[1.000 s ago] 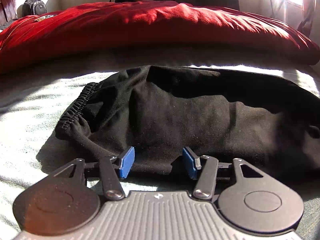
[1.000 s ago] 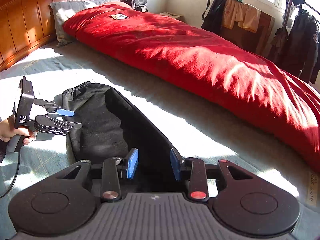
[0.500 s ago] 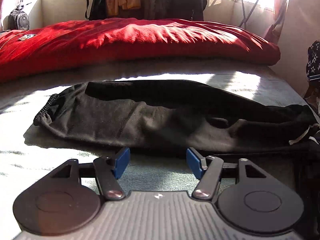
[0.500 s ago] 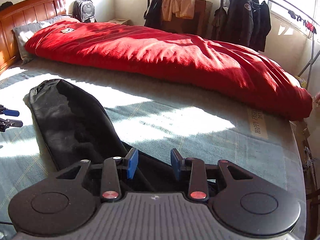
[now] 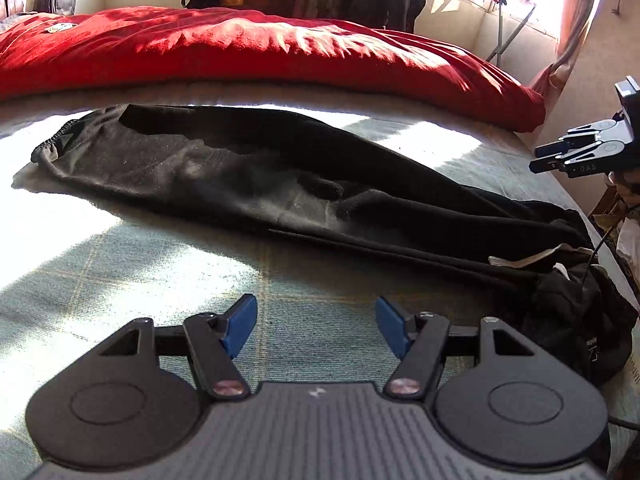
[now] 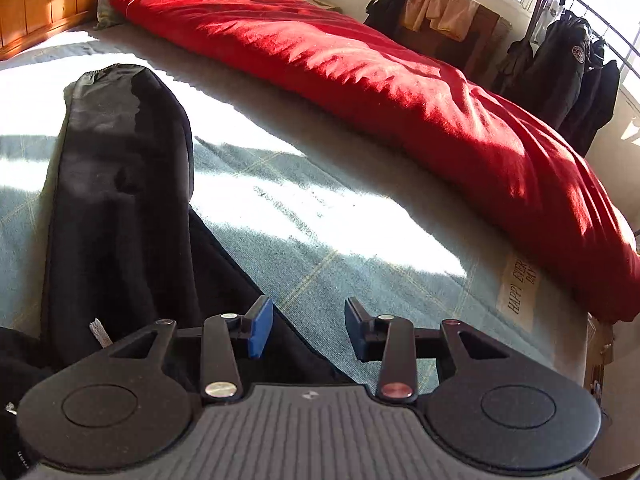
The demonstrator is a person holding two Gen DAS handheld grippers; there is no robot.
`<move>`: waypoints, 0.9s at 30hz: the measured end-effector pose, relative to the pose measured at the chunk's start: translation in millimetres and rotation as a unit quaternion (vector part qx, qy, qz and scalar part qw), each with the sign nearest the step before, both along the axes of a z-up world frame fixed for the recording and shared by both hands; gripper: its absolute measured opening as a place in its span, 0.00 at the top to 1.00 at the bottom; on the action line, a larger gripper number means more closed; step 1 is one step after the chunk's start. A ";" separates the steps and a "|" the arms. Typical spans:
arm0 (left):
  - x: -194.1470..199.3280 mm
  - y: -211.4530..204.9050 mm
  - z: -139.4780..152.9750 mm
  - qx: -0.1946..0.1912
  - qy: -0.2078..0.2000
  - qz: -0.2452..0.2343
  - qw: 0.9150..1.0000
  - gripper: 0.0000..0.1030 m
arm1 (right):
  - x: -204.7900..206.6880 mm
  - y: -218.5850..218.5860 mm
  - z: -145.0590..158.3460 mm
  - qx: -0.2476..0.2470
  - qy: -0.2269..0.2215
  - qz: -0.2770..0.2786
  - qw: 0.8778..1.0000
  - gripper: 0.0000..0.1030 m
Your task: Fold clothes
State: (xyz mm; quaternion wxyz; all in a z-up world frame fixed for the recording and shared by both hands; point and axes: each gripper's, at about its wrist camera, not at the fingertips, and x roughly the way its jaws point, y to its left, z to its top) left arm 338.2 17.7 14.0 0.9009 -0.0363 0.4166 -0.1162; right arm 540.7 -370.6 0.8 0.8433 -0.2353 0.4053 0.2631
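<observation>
The long black fabric trousers (image 5: 280,184) are laid lengthwise on the bed (image 5: 120,264), one fold made (judged). The left gripper (image 5: 316,326), just widened, and right gripper (image 6: 308,330) are empty, part-open; the waistband end must be grasped next.

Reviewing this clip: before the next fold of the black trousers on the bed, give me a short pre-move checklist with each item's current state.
1. Long black fabric trousers lie stretched out along the grey-green bedsheet: ok.
2. Left gripper empty, jaws having just been opening, only sheet between them: ok.
3. Right gripper empty, jaws apart after just opening, over the trousers' edge: ok.
4. Elastic waistband flat: ok.
5. Near end with white drawstring smoothed: not ok, bunched.
6. Red duvet apart from the trousers: ok.
</observation>
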 end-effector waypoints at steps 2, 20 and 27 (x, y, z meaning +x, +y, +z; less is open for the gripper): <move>-5.0 0.6 4.7 0.017 -0.001 0.014 1.000 0.35 | 17.6 0.9 -30.6 0.007 0.027 0.005 1.000 0.58; 17.4 -31.2 -5.0 0.066 0.035 0.023 0.997 0.34 | 9.3 -6.0 -69.9 0.048 0.028 0.075 0.996 0.93; 16.2 -40.1 -2.6 0.065 0.029 0.006 0.997 0.34 | 19.4 -25.3 -39.9 0.052 -0.035 -0.001 0.998 0.95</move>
